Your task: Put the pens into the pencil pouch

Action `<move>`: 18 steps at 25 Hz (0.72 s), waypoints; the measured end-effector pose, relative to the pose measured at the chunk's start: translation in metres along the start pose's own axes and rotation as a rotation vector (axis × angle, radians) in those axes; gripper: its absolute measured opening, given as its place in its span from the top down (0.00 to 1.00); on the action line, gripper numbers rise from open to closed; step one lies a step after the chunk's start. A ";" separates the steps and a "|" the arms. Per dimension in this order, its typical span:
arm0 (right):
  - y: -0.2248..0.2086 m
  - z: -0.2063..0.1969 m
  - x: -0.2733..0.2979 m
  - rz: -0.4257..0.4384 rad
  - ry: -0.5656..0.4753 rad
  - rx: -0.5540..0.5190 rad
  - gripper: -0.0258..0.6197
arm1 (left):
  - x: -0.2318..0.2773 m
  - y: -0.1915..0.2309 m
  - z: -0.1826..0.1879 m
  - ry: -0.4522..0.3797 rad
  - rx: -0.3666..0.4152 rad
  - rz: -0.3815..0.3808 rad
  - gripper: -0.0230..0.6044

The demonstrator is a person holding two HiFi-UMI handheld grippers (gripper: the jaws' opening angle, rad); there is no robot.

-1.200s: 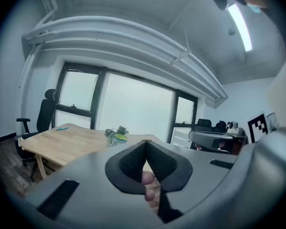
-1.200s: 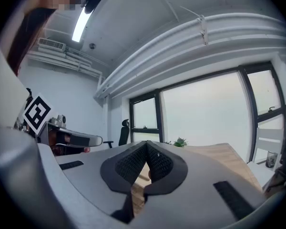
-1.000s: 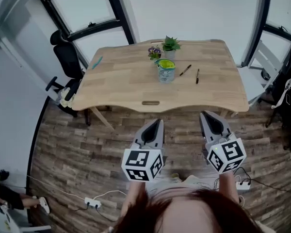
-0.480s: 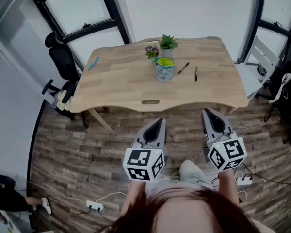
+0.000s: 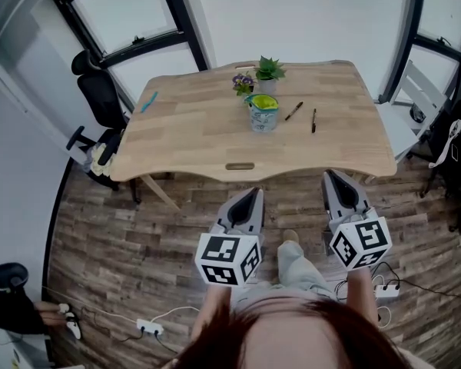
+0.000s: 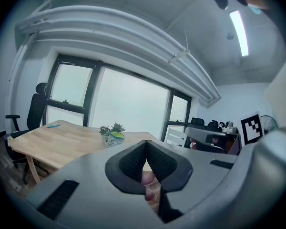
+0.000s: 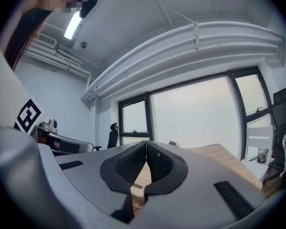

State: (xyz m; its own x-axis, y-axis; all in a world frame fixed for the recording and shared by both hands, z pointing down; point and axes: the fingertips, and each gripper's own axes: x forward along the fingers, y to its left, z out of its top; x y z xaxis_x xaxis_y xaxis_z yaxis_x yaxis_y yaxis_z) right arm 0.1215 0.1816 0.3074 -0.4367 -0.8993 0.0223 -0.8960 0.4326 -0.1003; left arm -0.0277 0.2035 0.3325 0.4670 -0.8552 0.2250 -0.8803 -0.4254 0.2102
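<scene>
Pale wood makes up the table [image 5: 184, 141], which stands in front of large windows with a dark plank floor [image 5: 123, 244] beneath it. Near the middle of the far half of its top the pencil pouch [image 5: 263, 112] stands upright, light in colour with a yellow-green top. Just to its right the two pens lie on the bare wood: one dark pen [image 5: 293, 111] lies slanted close to the pouch, and the second pen [image 5: 313, 120] lies a little further right, nearly pointing away from the person. Neither pen touches the pouch or the other pen. Behind the pouch stand a small potted plant [image 5: 270, 71] and a small pot of purple flowers [image 5: 243, 82], and a blue object [image 5: 148, 101] lies near the table's left edge. A black office chair [image 5: 98, 91] stands off the left end of the table. Both tools are held over the floor on the near side of the table, well apart from the pens and the pouch. The left gripper [image 5: 253, 193] has its jaws pressed together with nothing between them, and the right gripper [image 5: 328, 174] likewise has its jaws closed on nothing. Both point towards the table. The person's leg [image 5: 294, 260] shows between the two grippers, and a white power strip [image 5: 146, 324] lies on the floor at the lower left.
</scene>
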 end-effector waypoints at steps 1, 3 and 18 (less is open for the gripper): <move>-0.001 0.000 0.003 0.001 -0.002 -0.003 0.96 | 0.003 0.001 0.001 0.001 -0.002 -0.001 0.96; -0.004 0.000 0.011 0.006 -0.008 -0.016 0.96 | 0.011 0.003 0.002 0.002 -0.003 -0.001 0.96; -0.051 0.001 0.086 0.054 0.007 0.002 0.96 | 0.097 0.031 0.024 0.015 -0.018 0.025 0.96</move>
State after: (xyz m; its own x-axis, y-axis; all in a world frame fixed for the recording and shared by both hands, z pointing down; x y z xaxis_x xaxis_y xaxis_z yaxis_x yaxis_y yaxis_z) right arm 0.1299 0.0818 0.3139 -0.4854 -0.8740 0.0238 -0.8708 0.4808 -0.1032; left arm -0.0115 0.1009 0.3380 0.4461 -0.8610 0.2445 -0.8901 -0.3983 0.2214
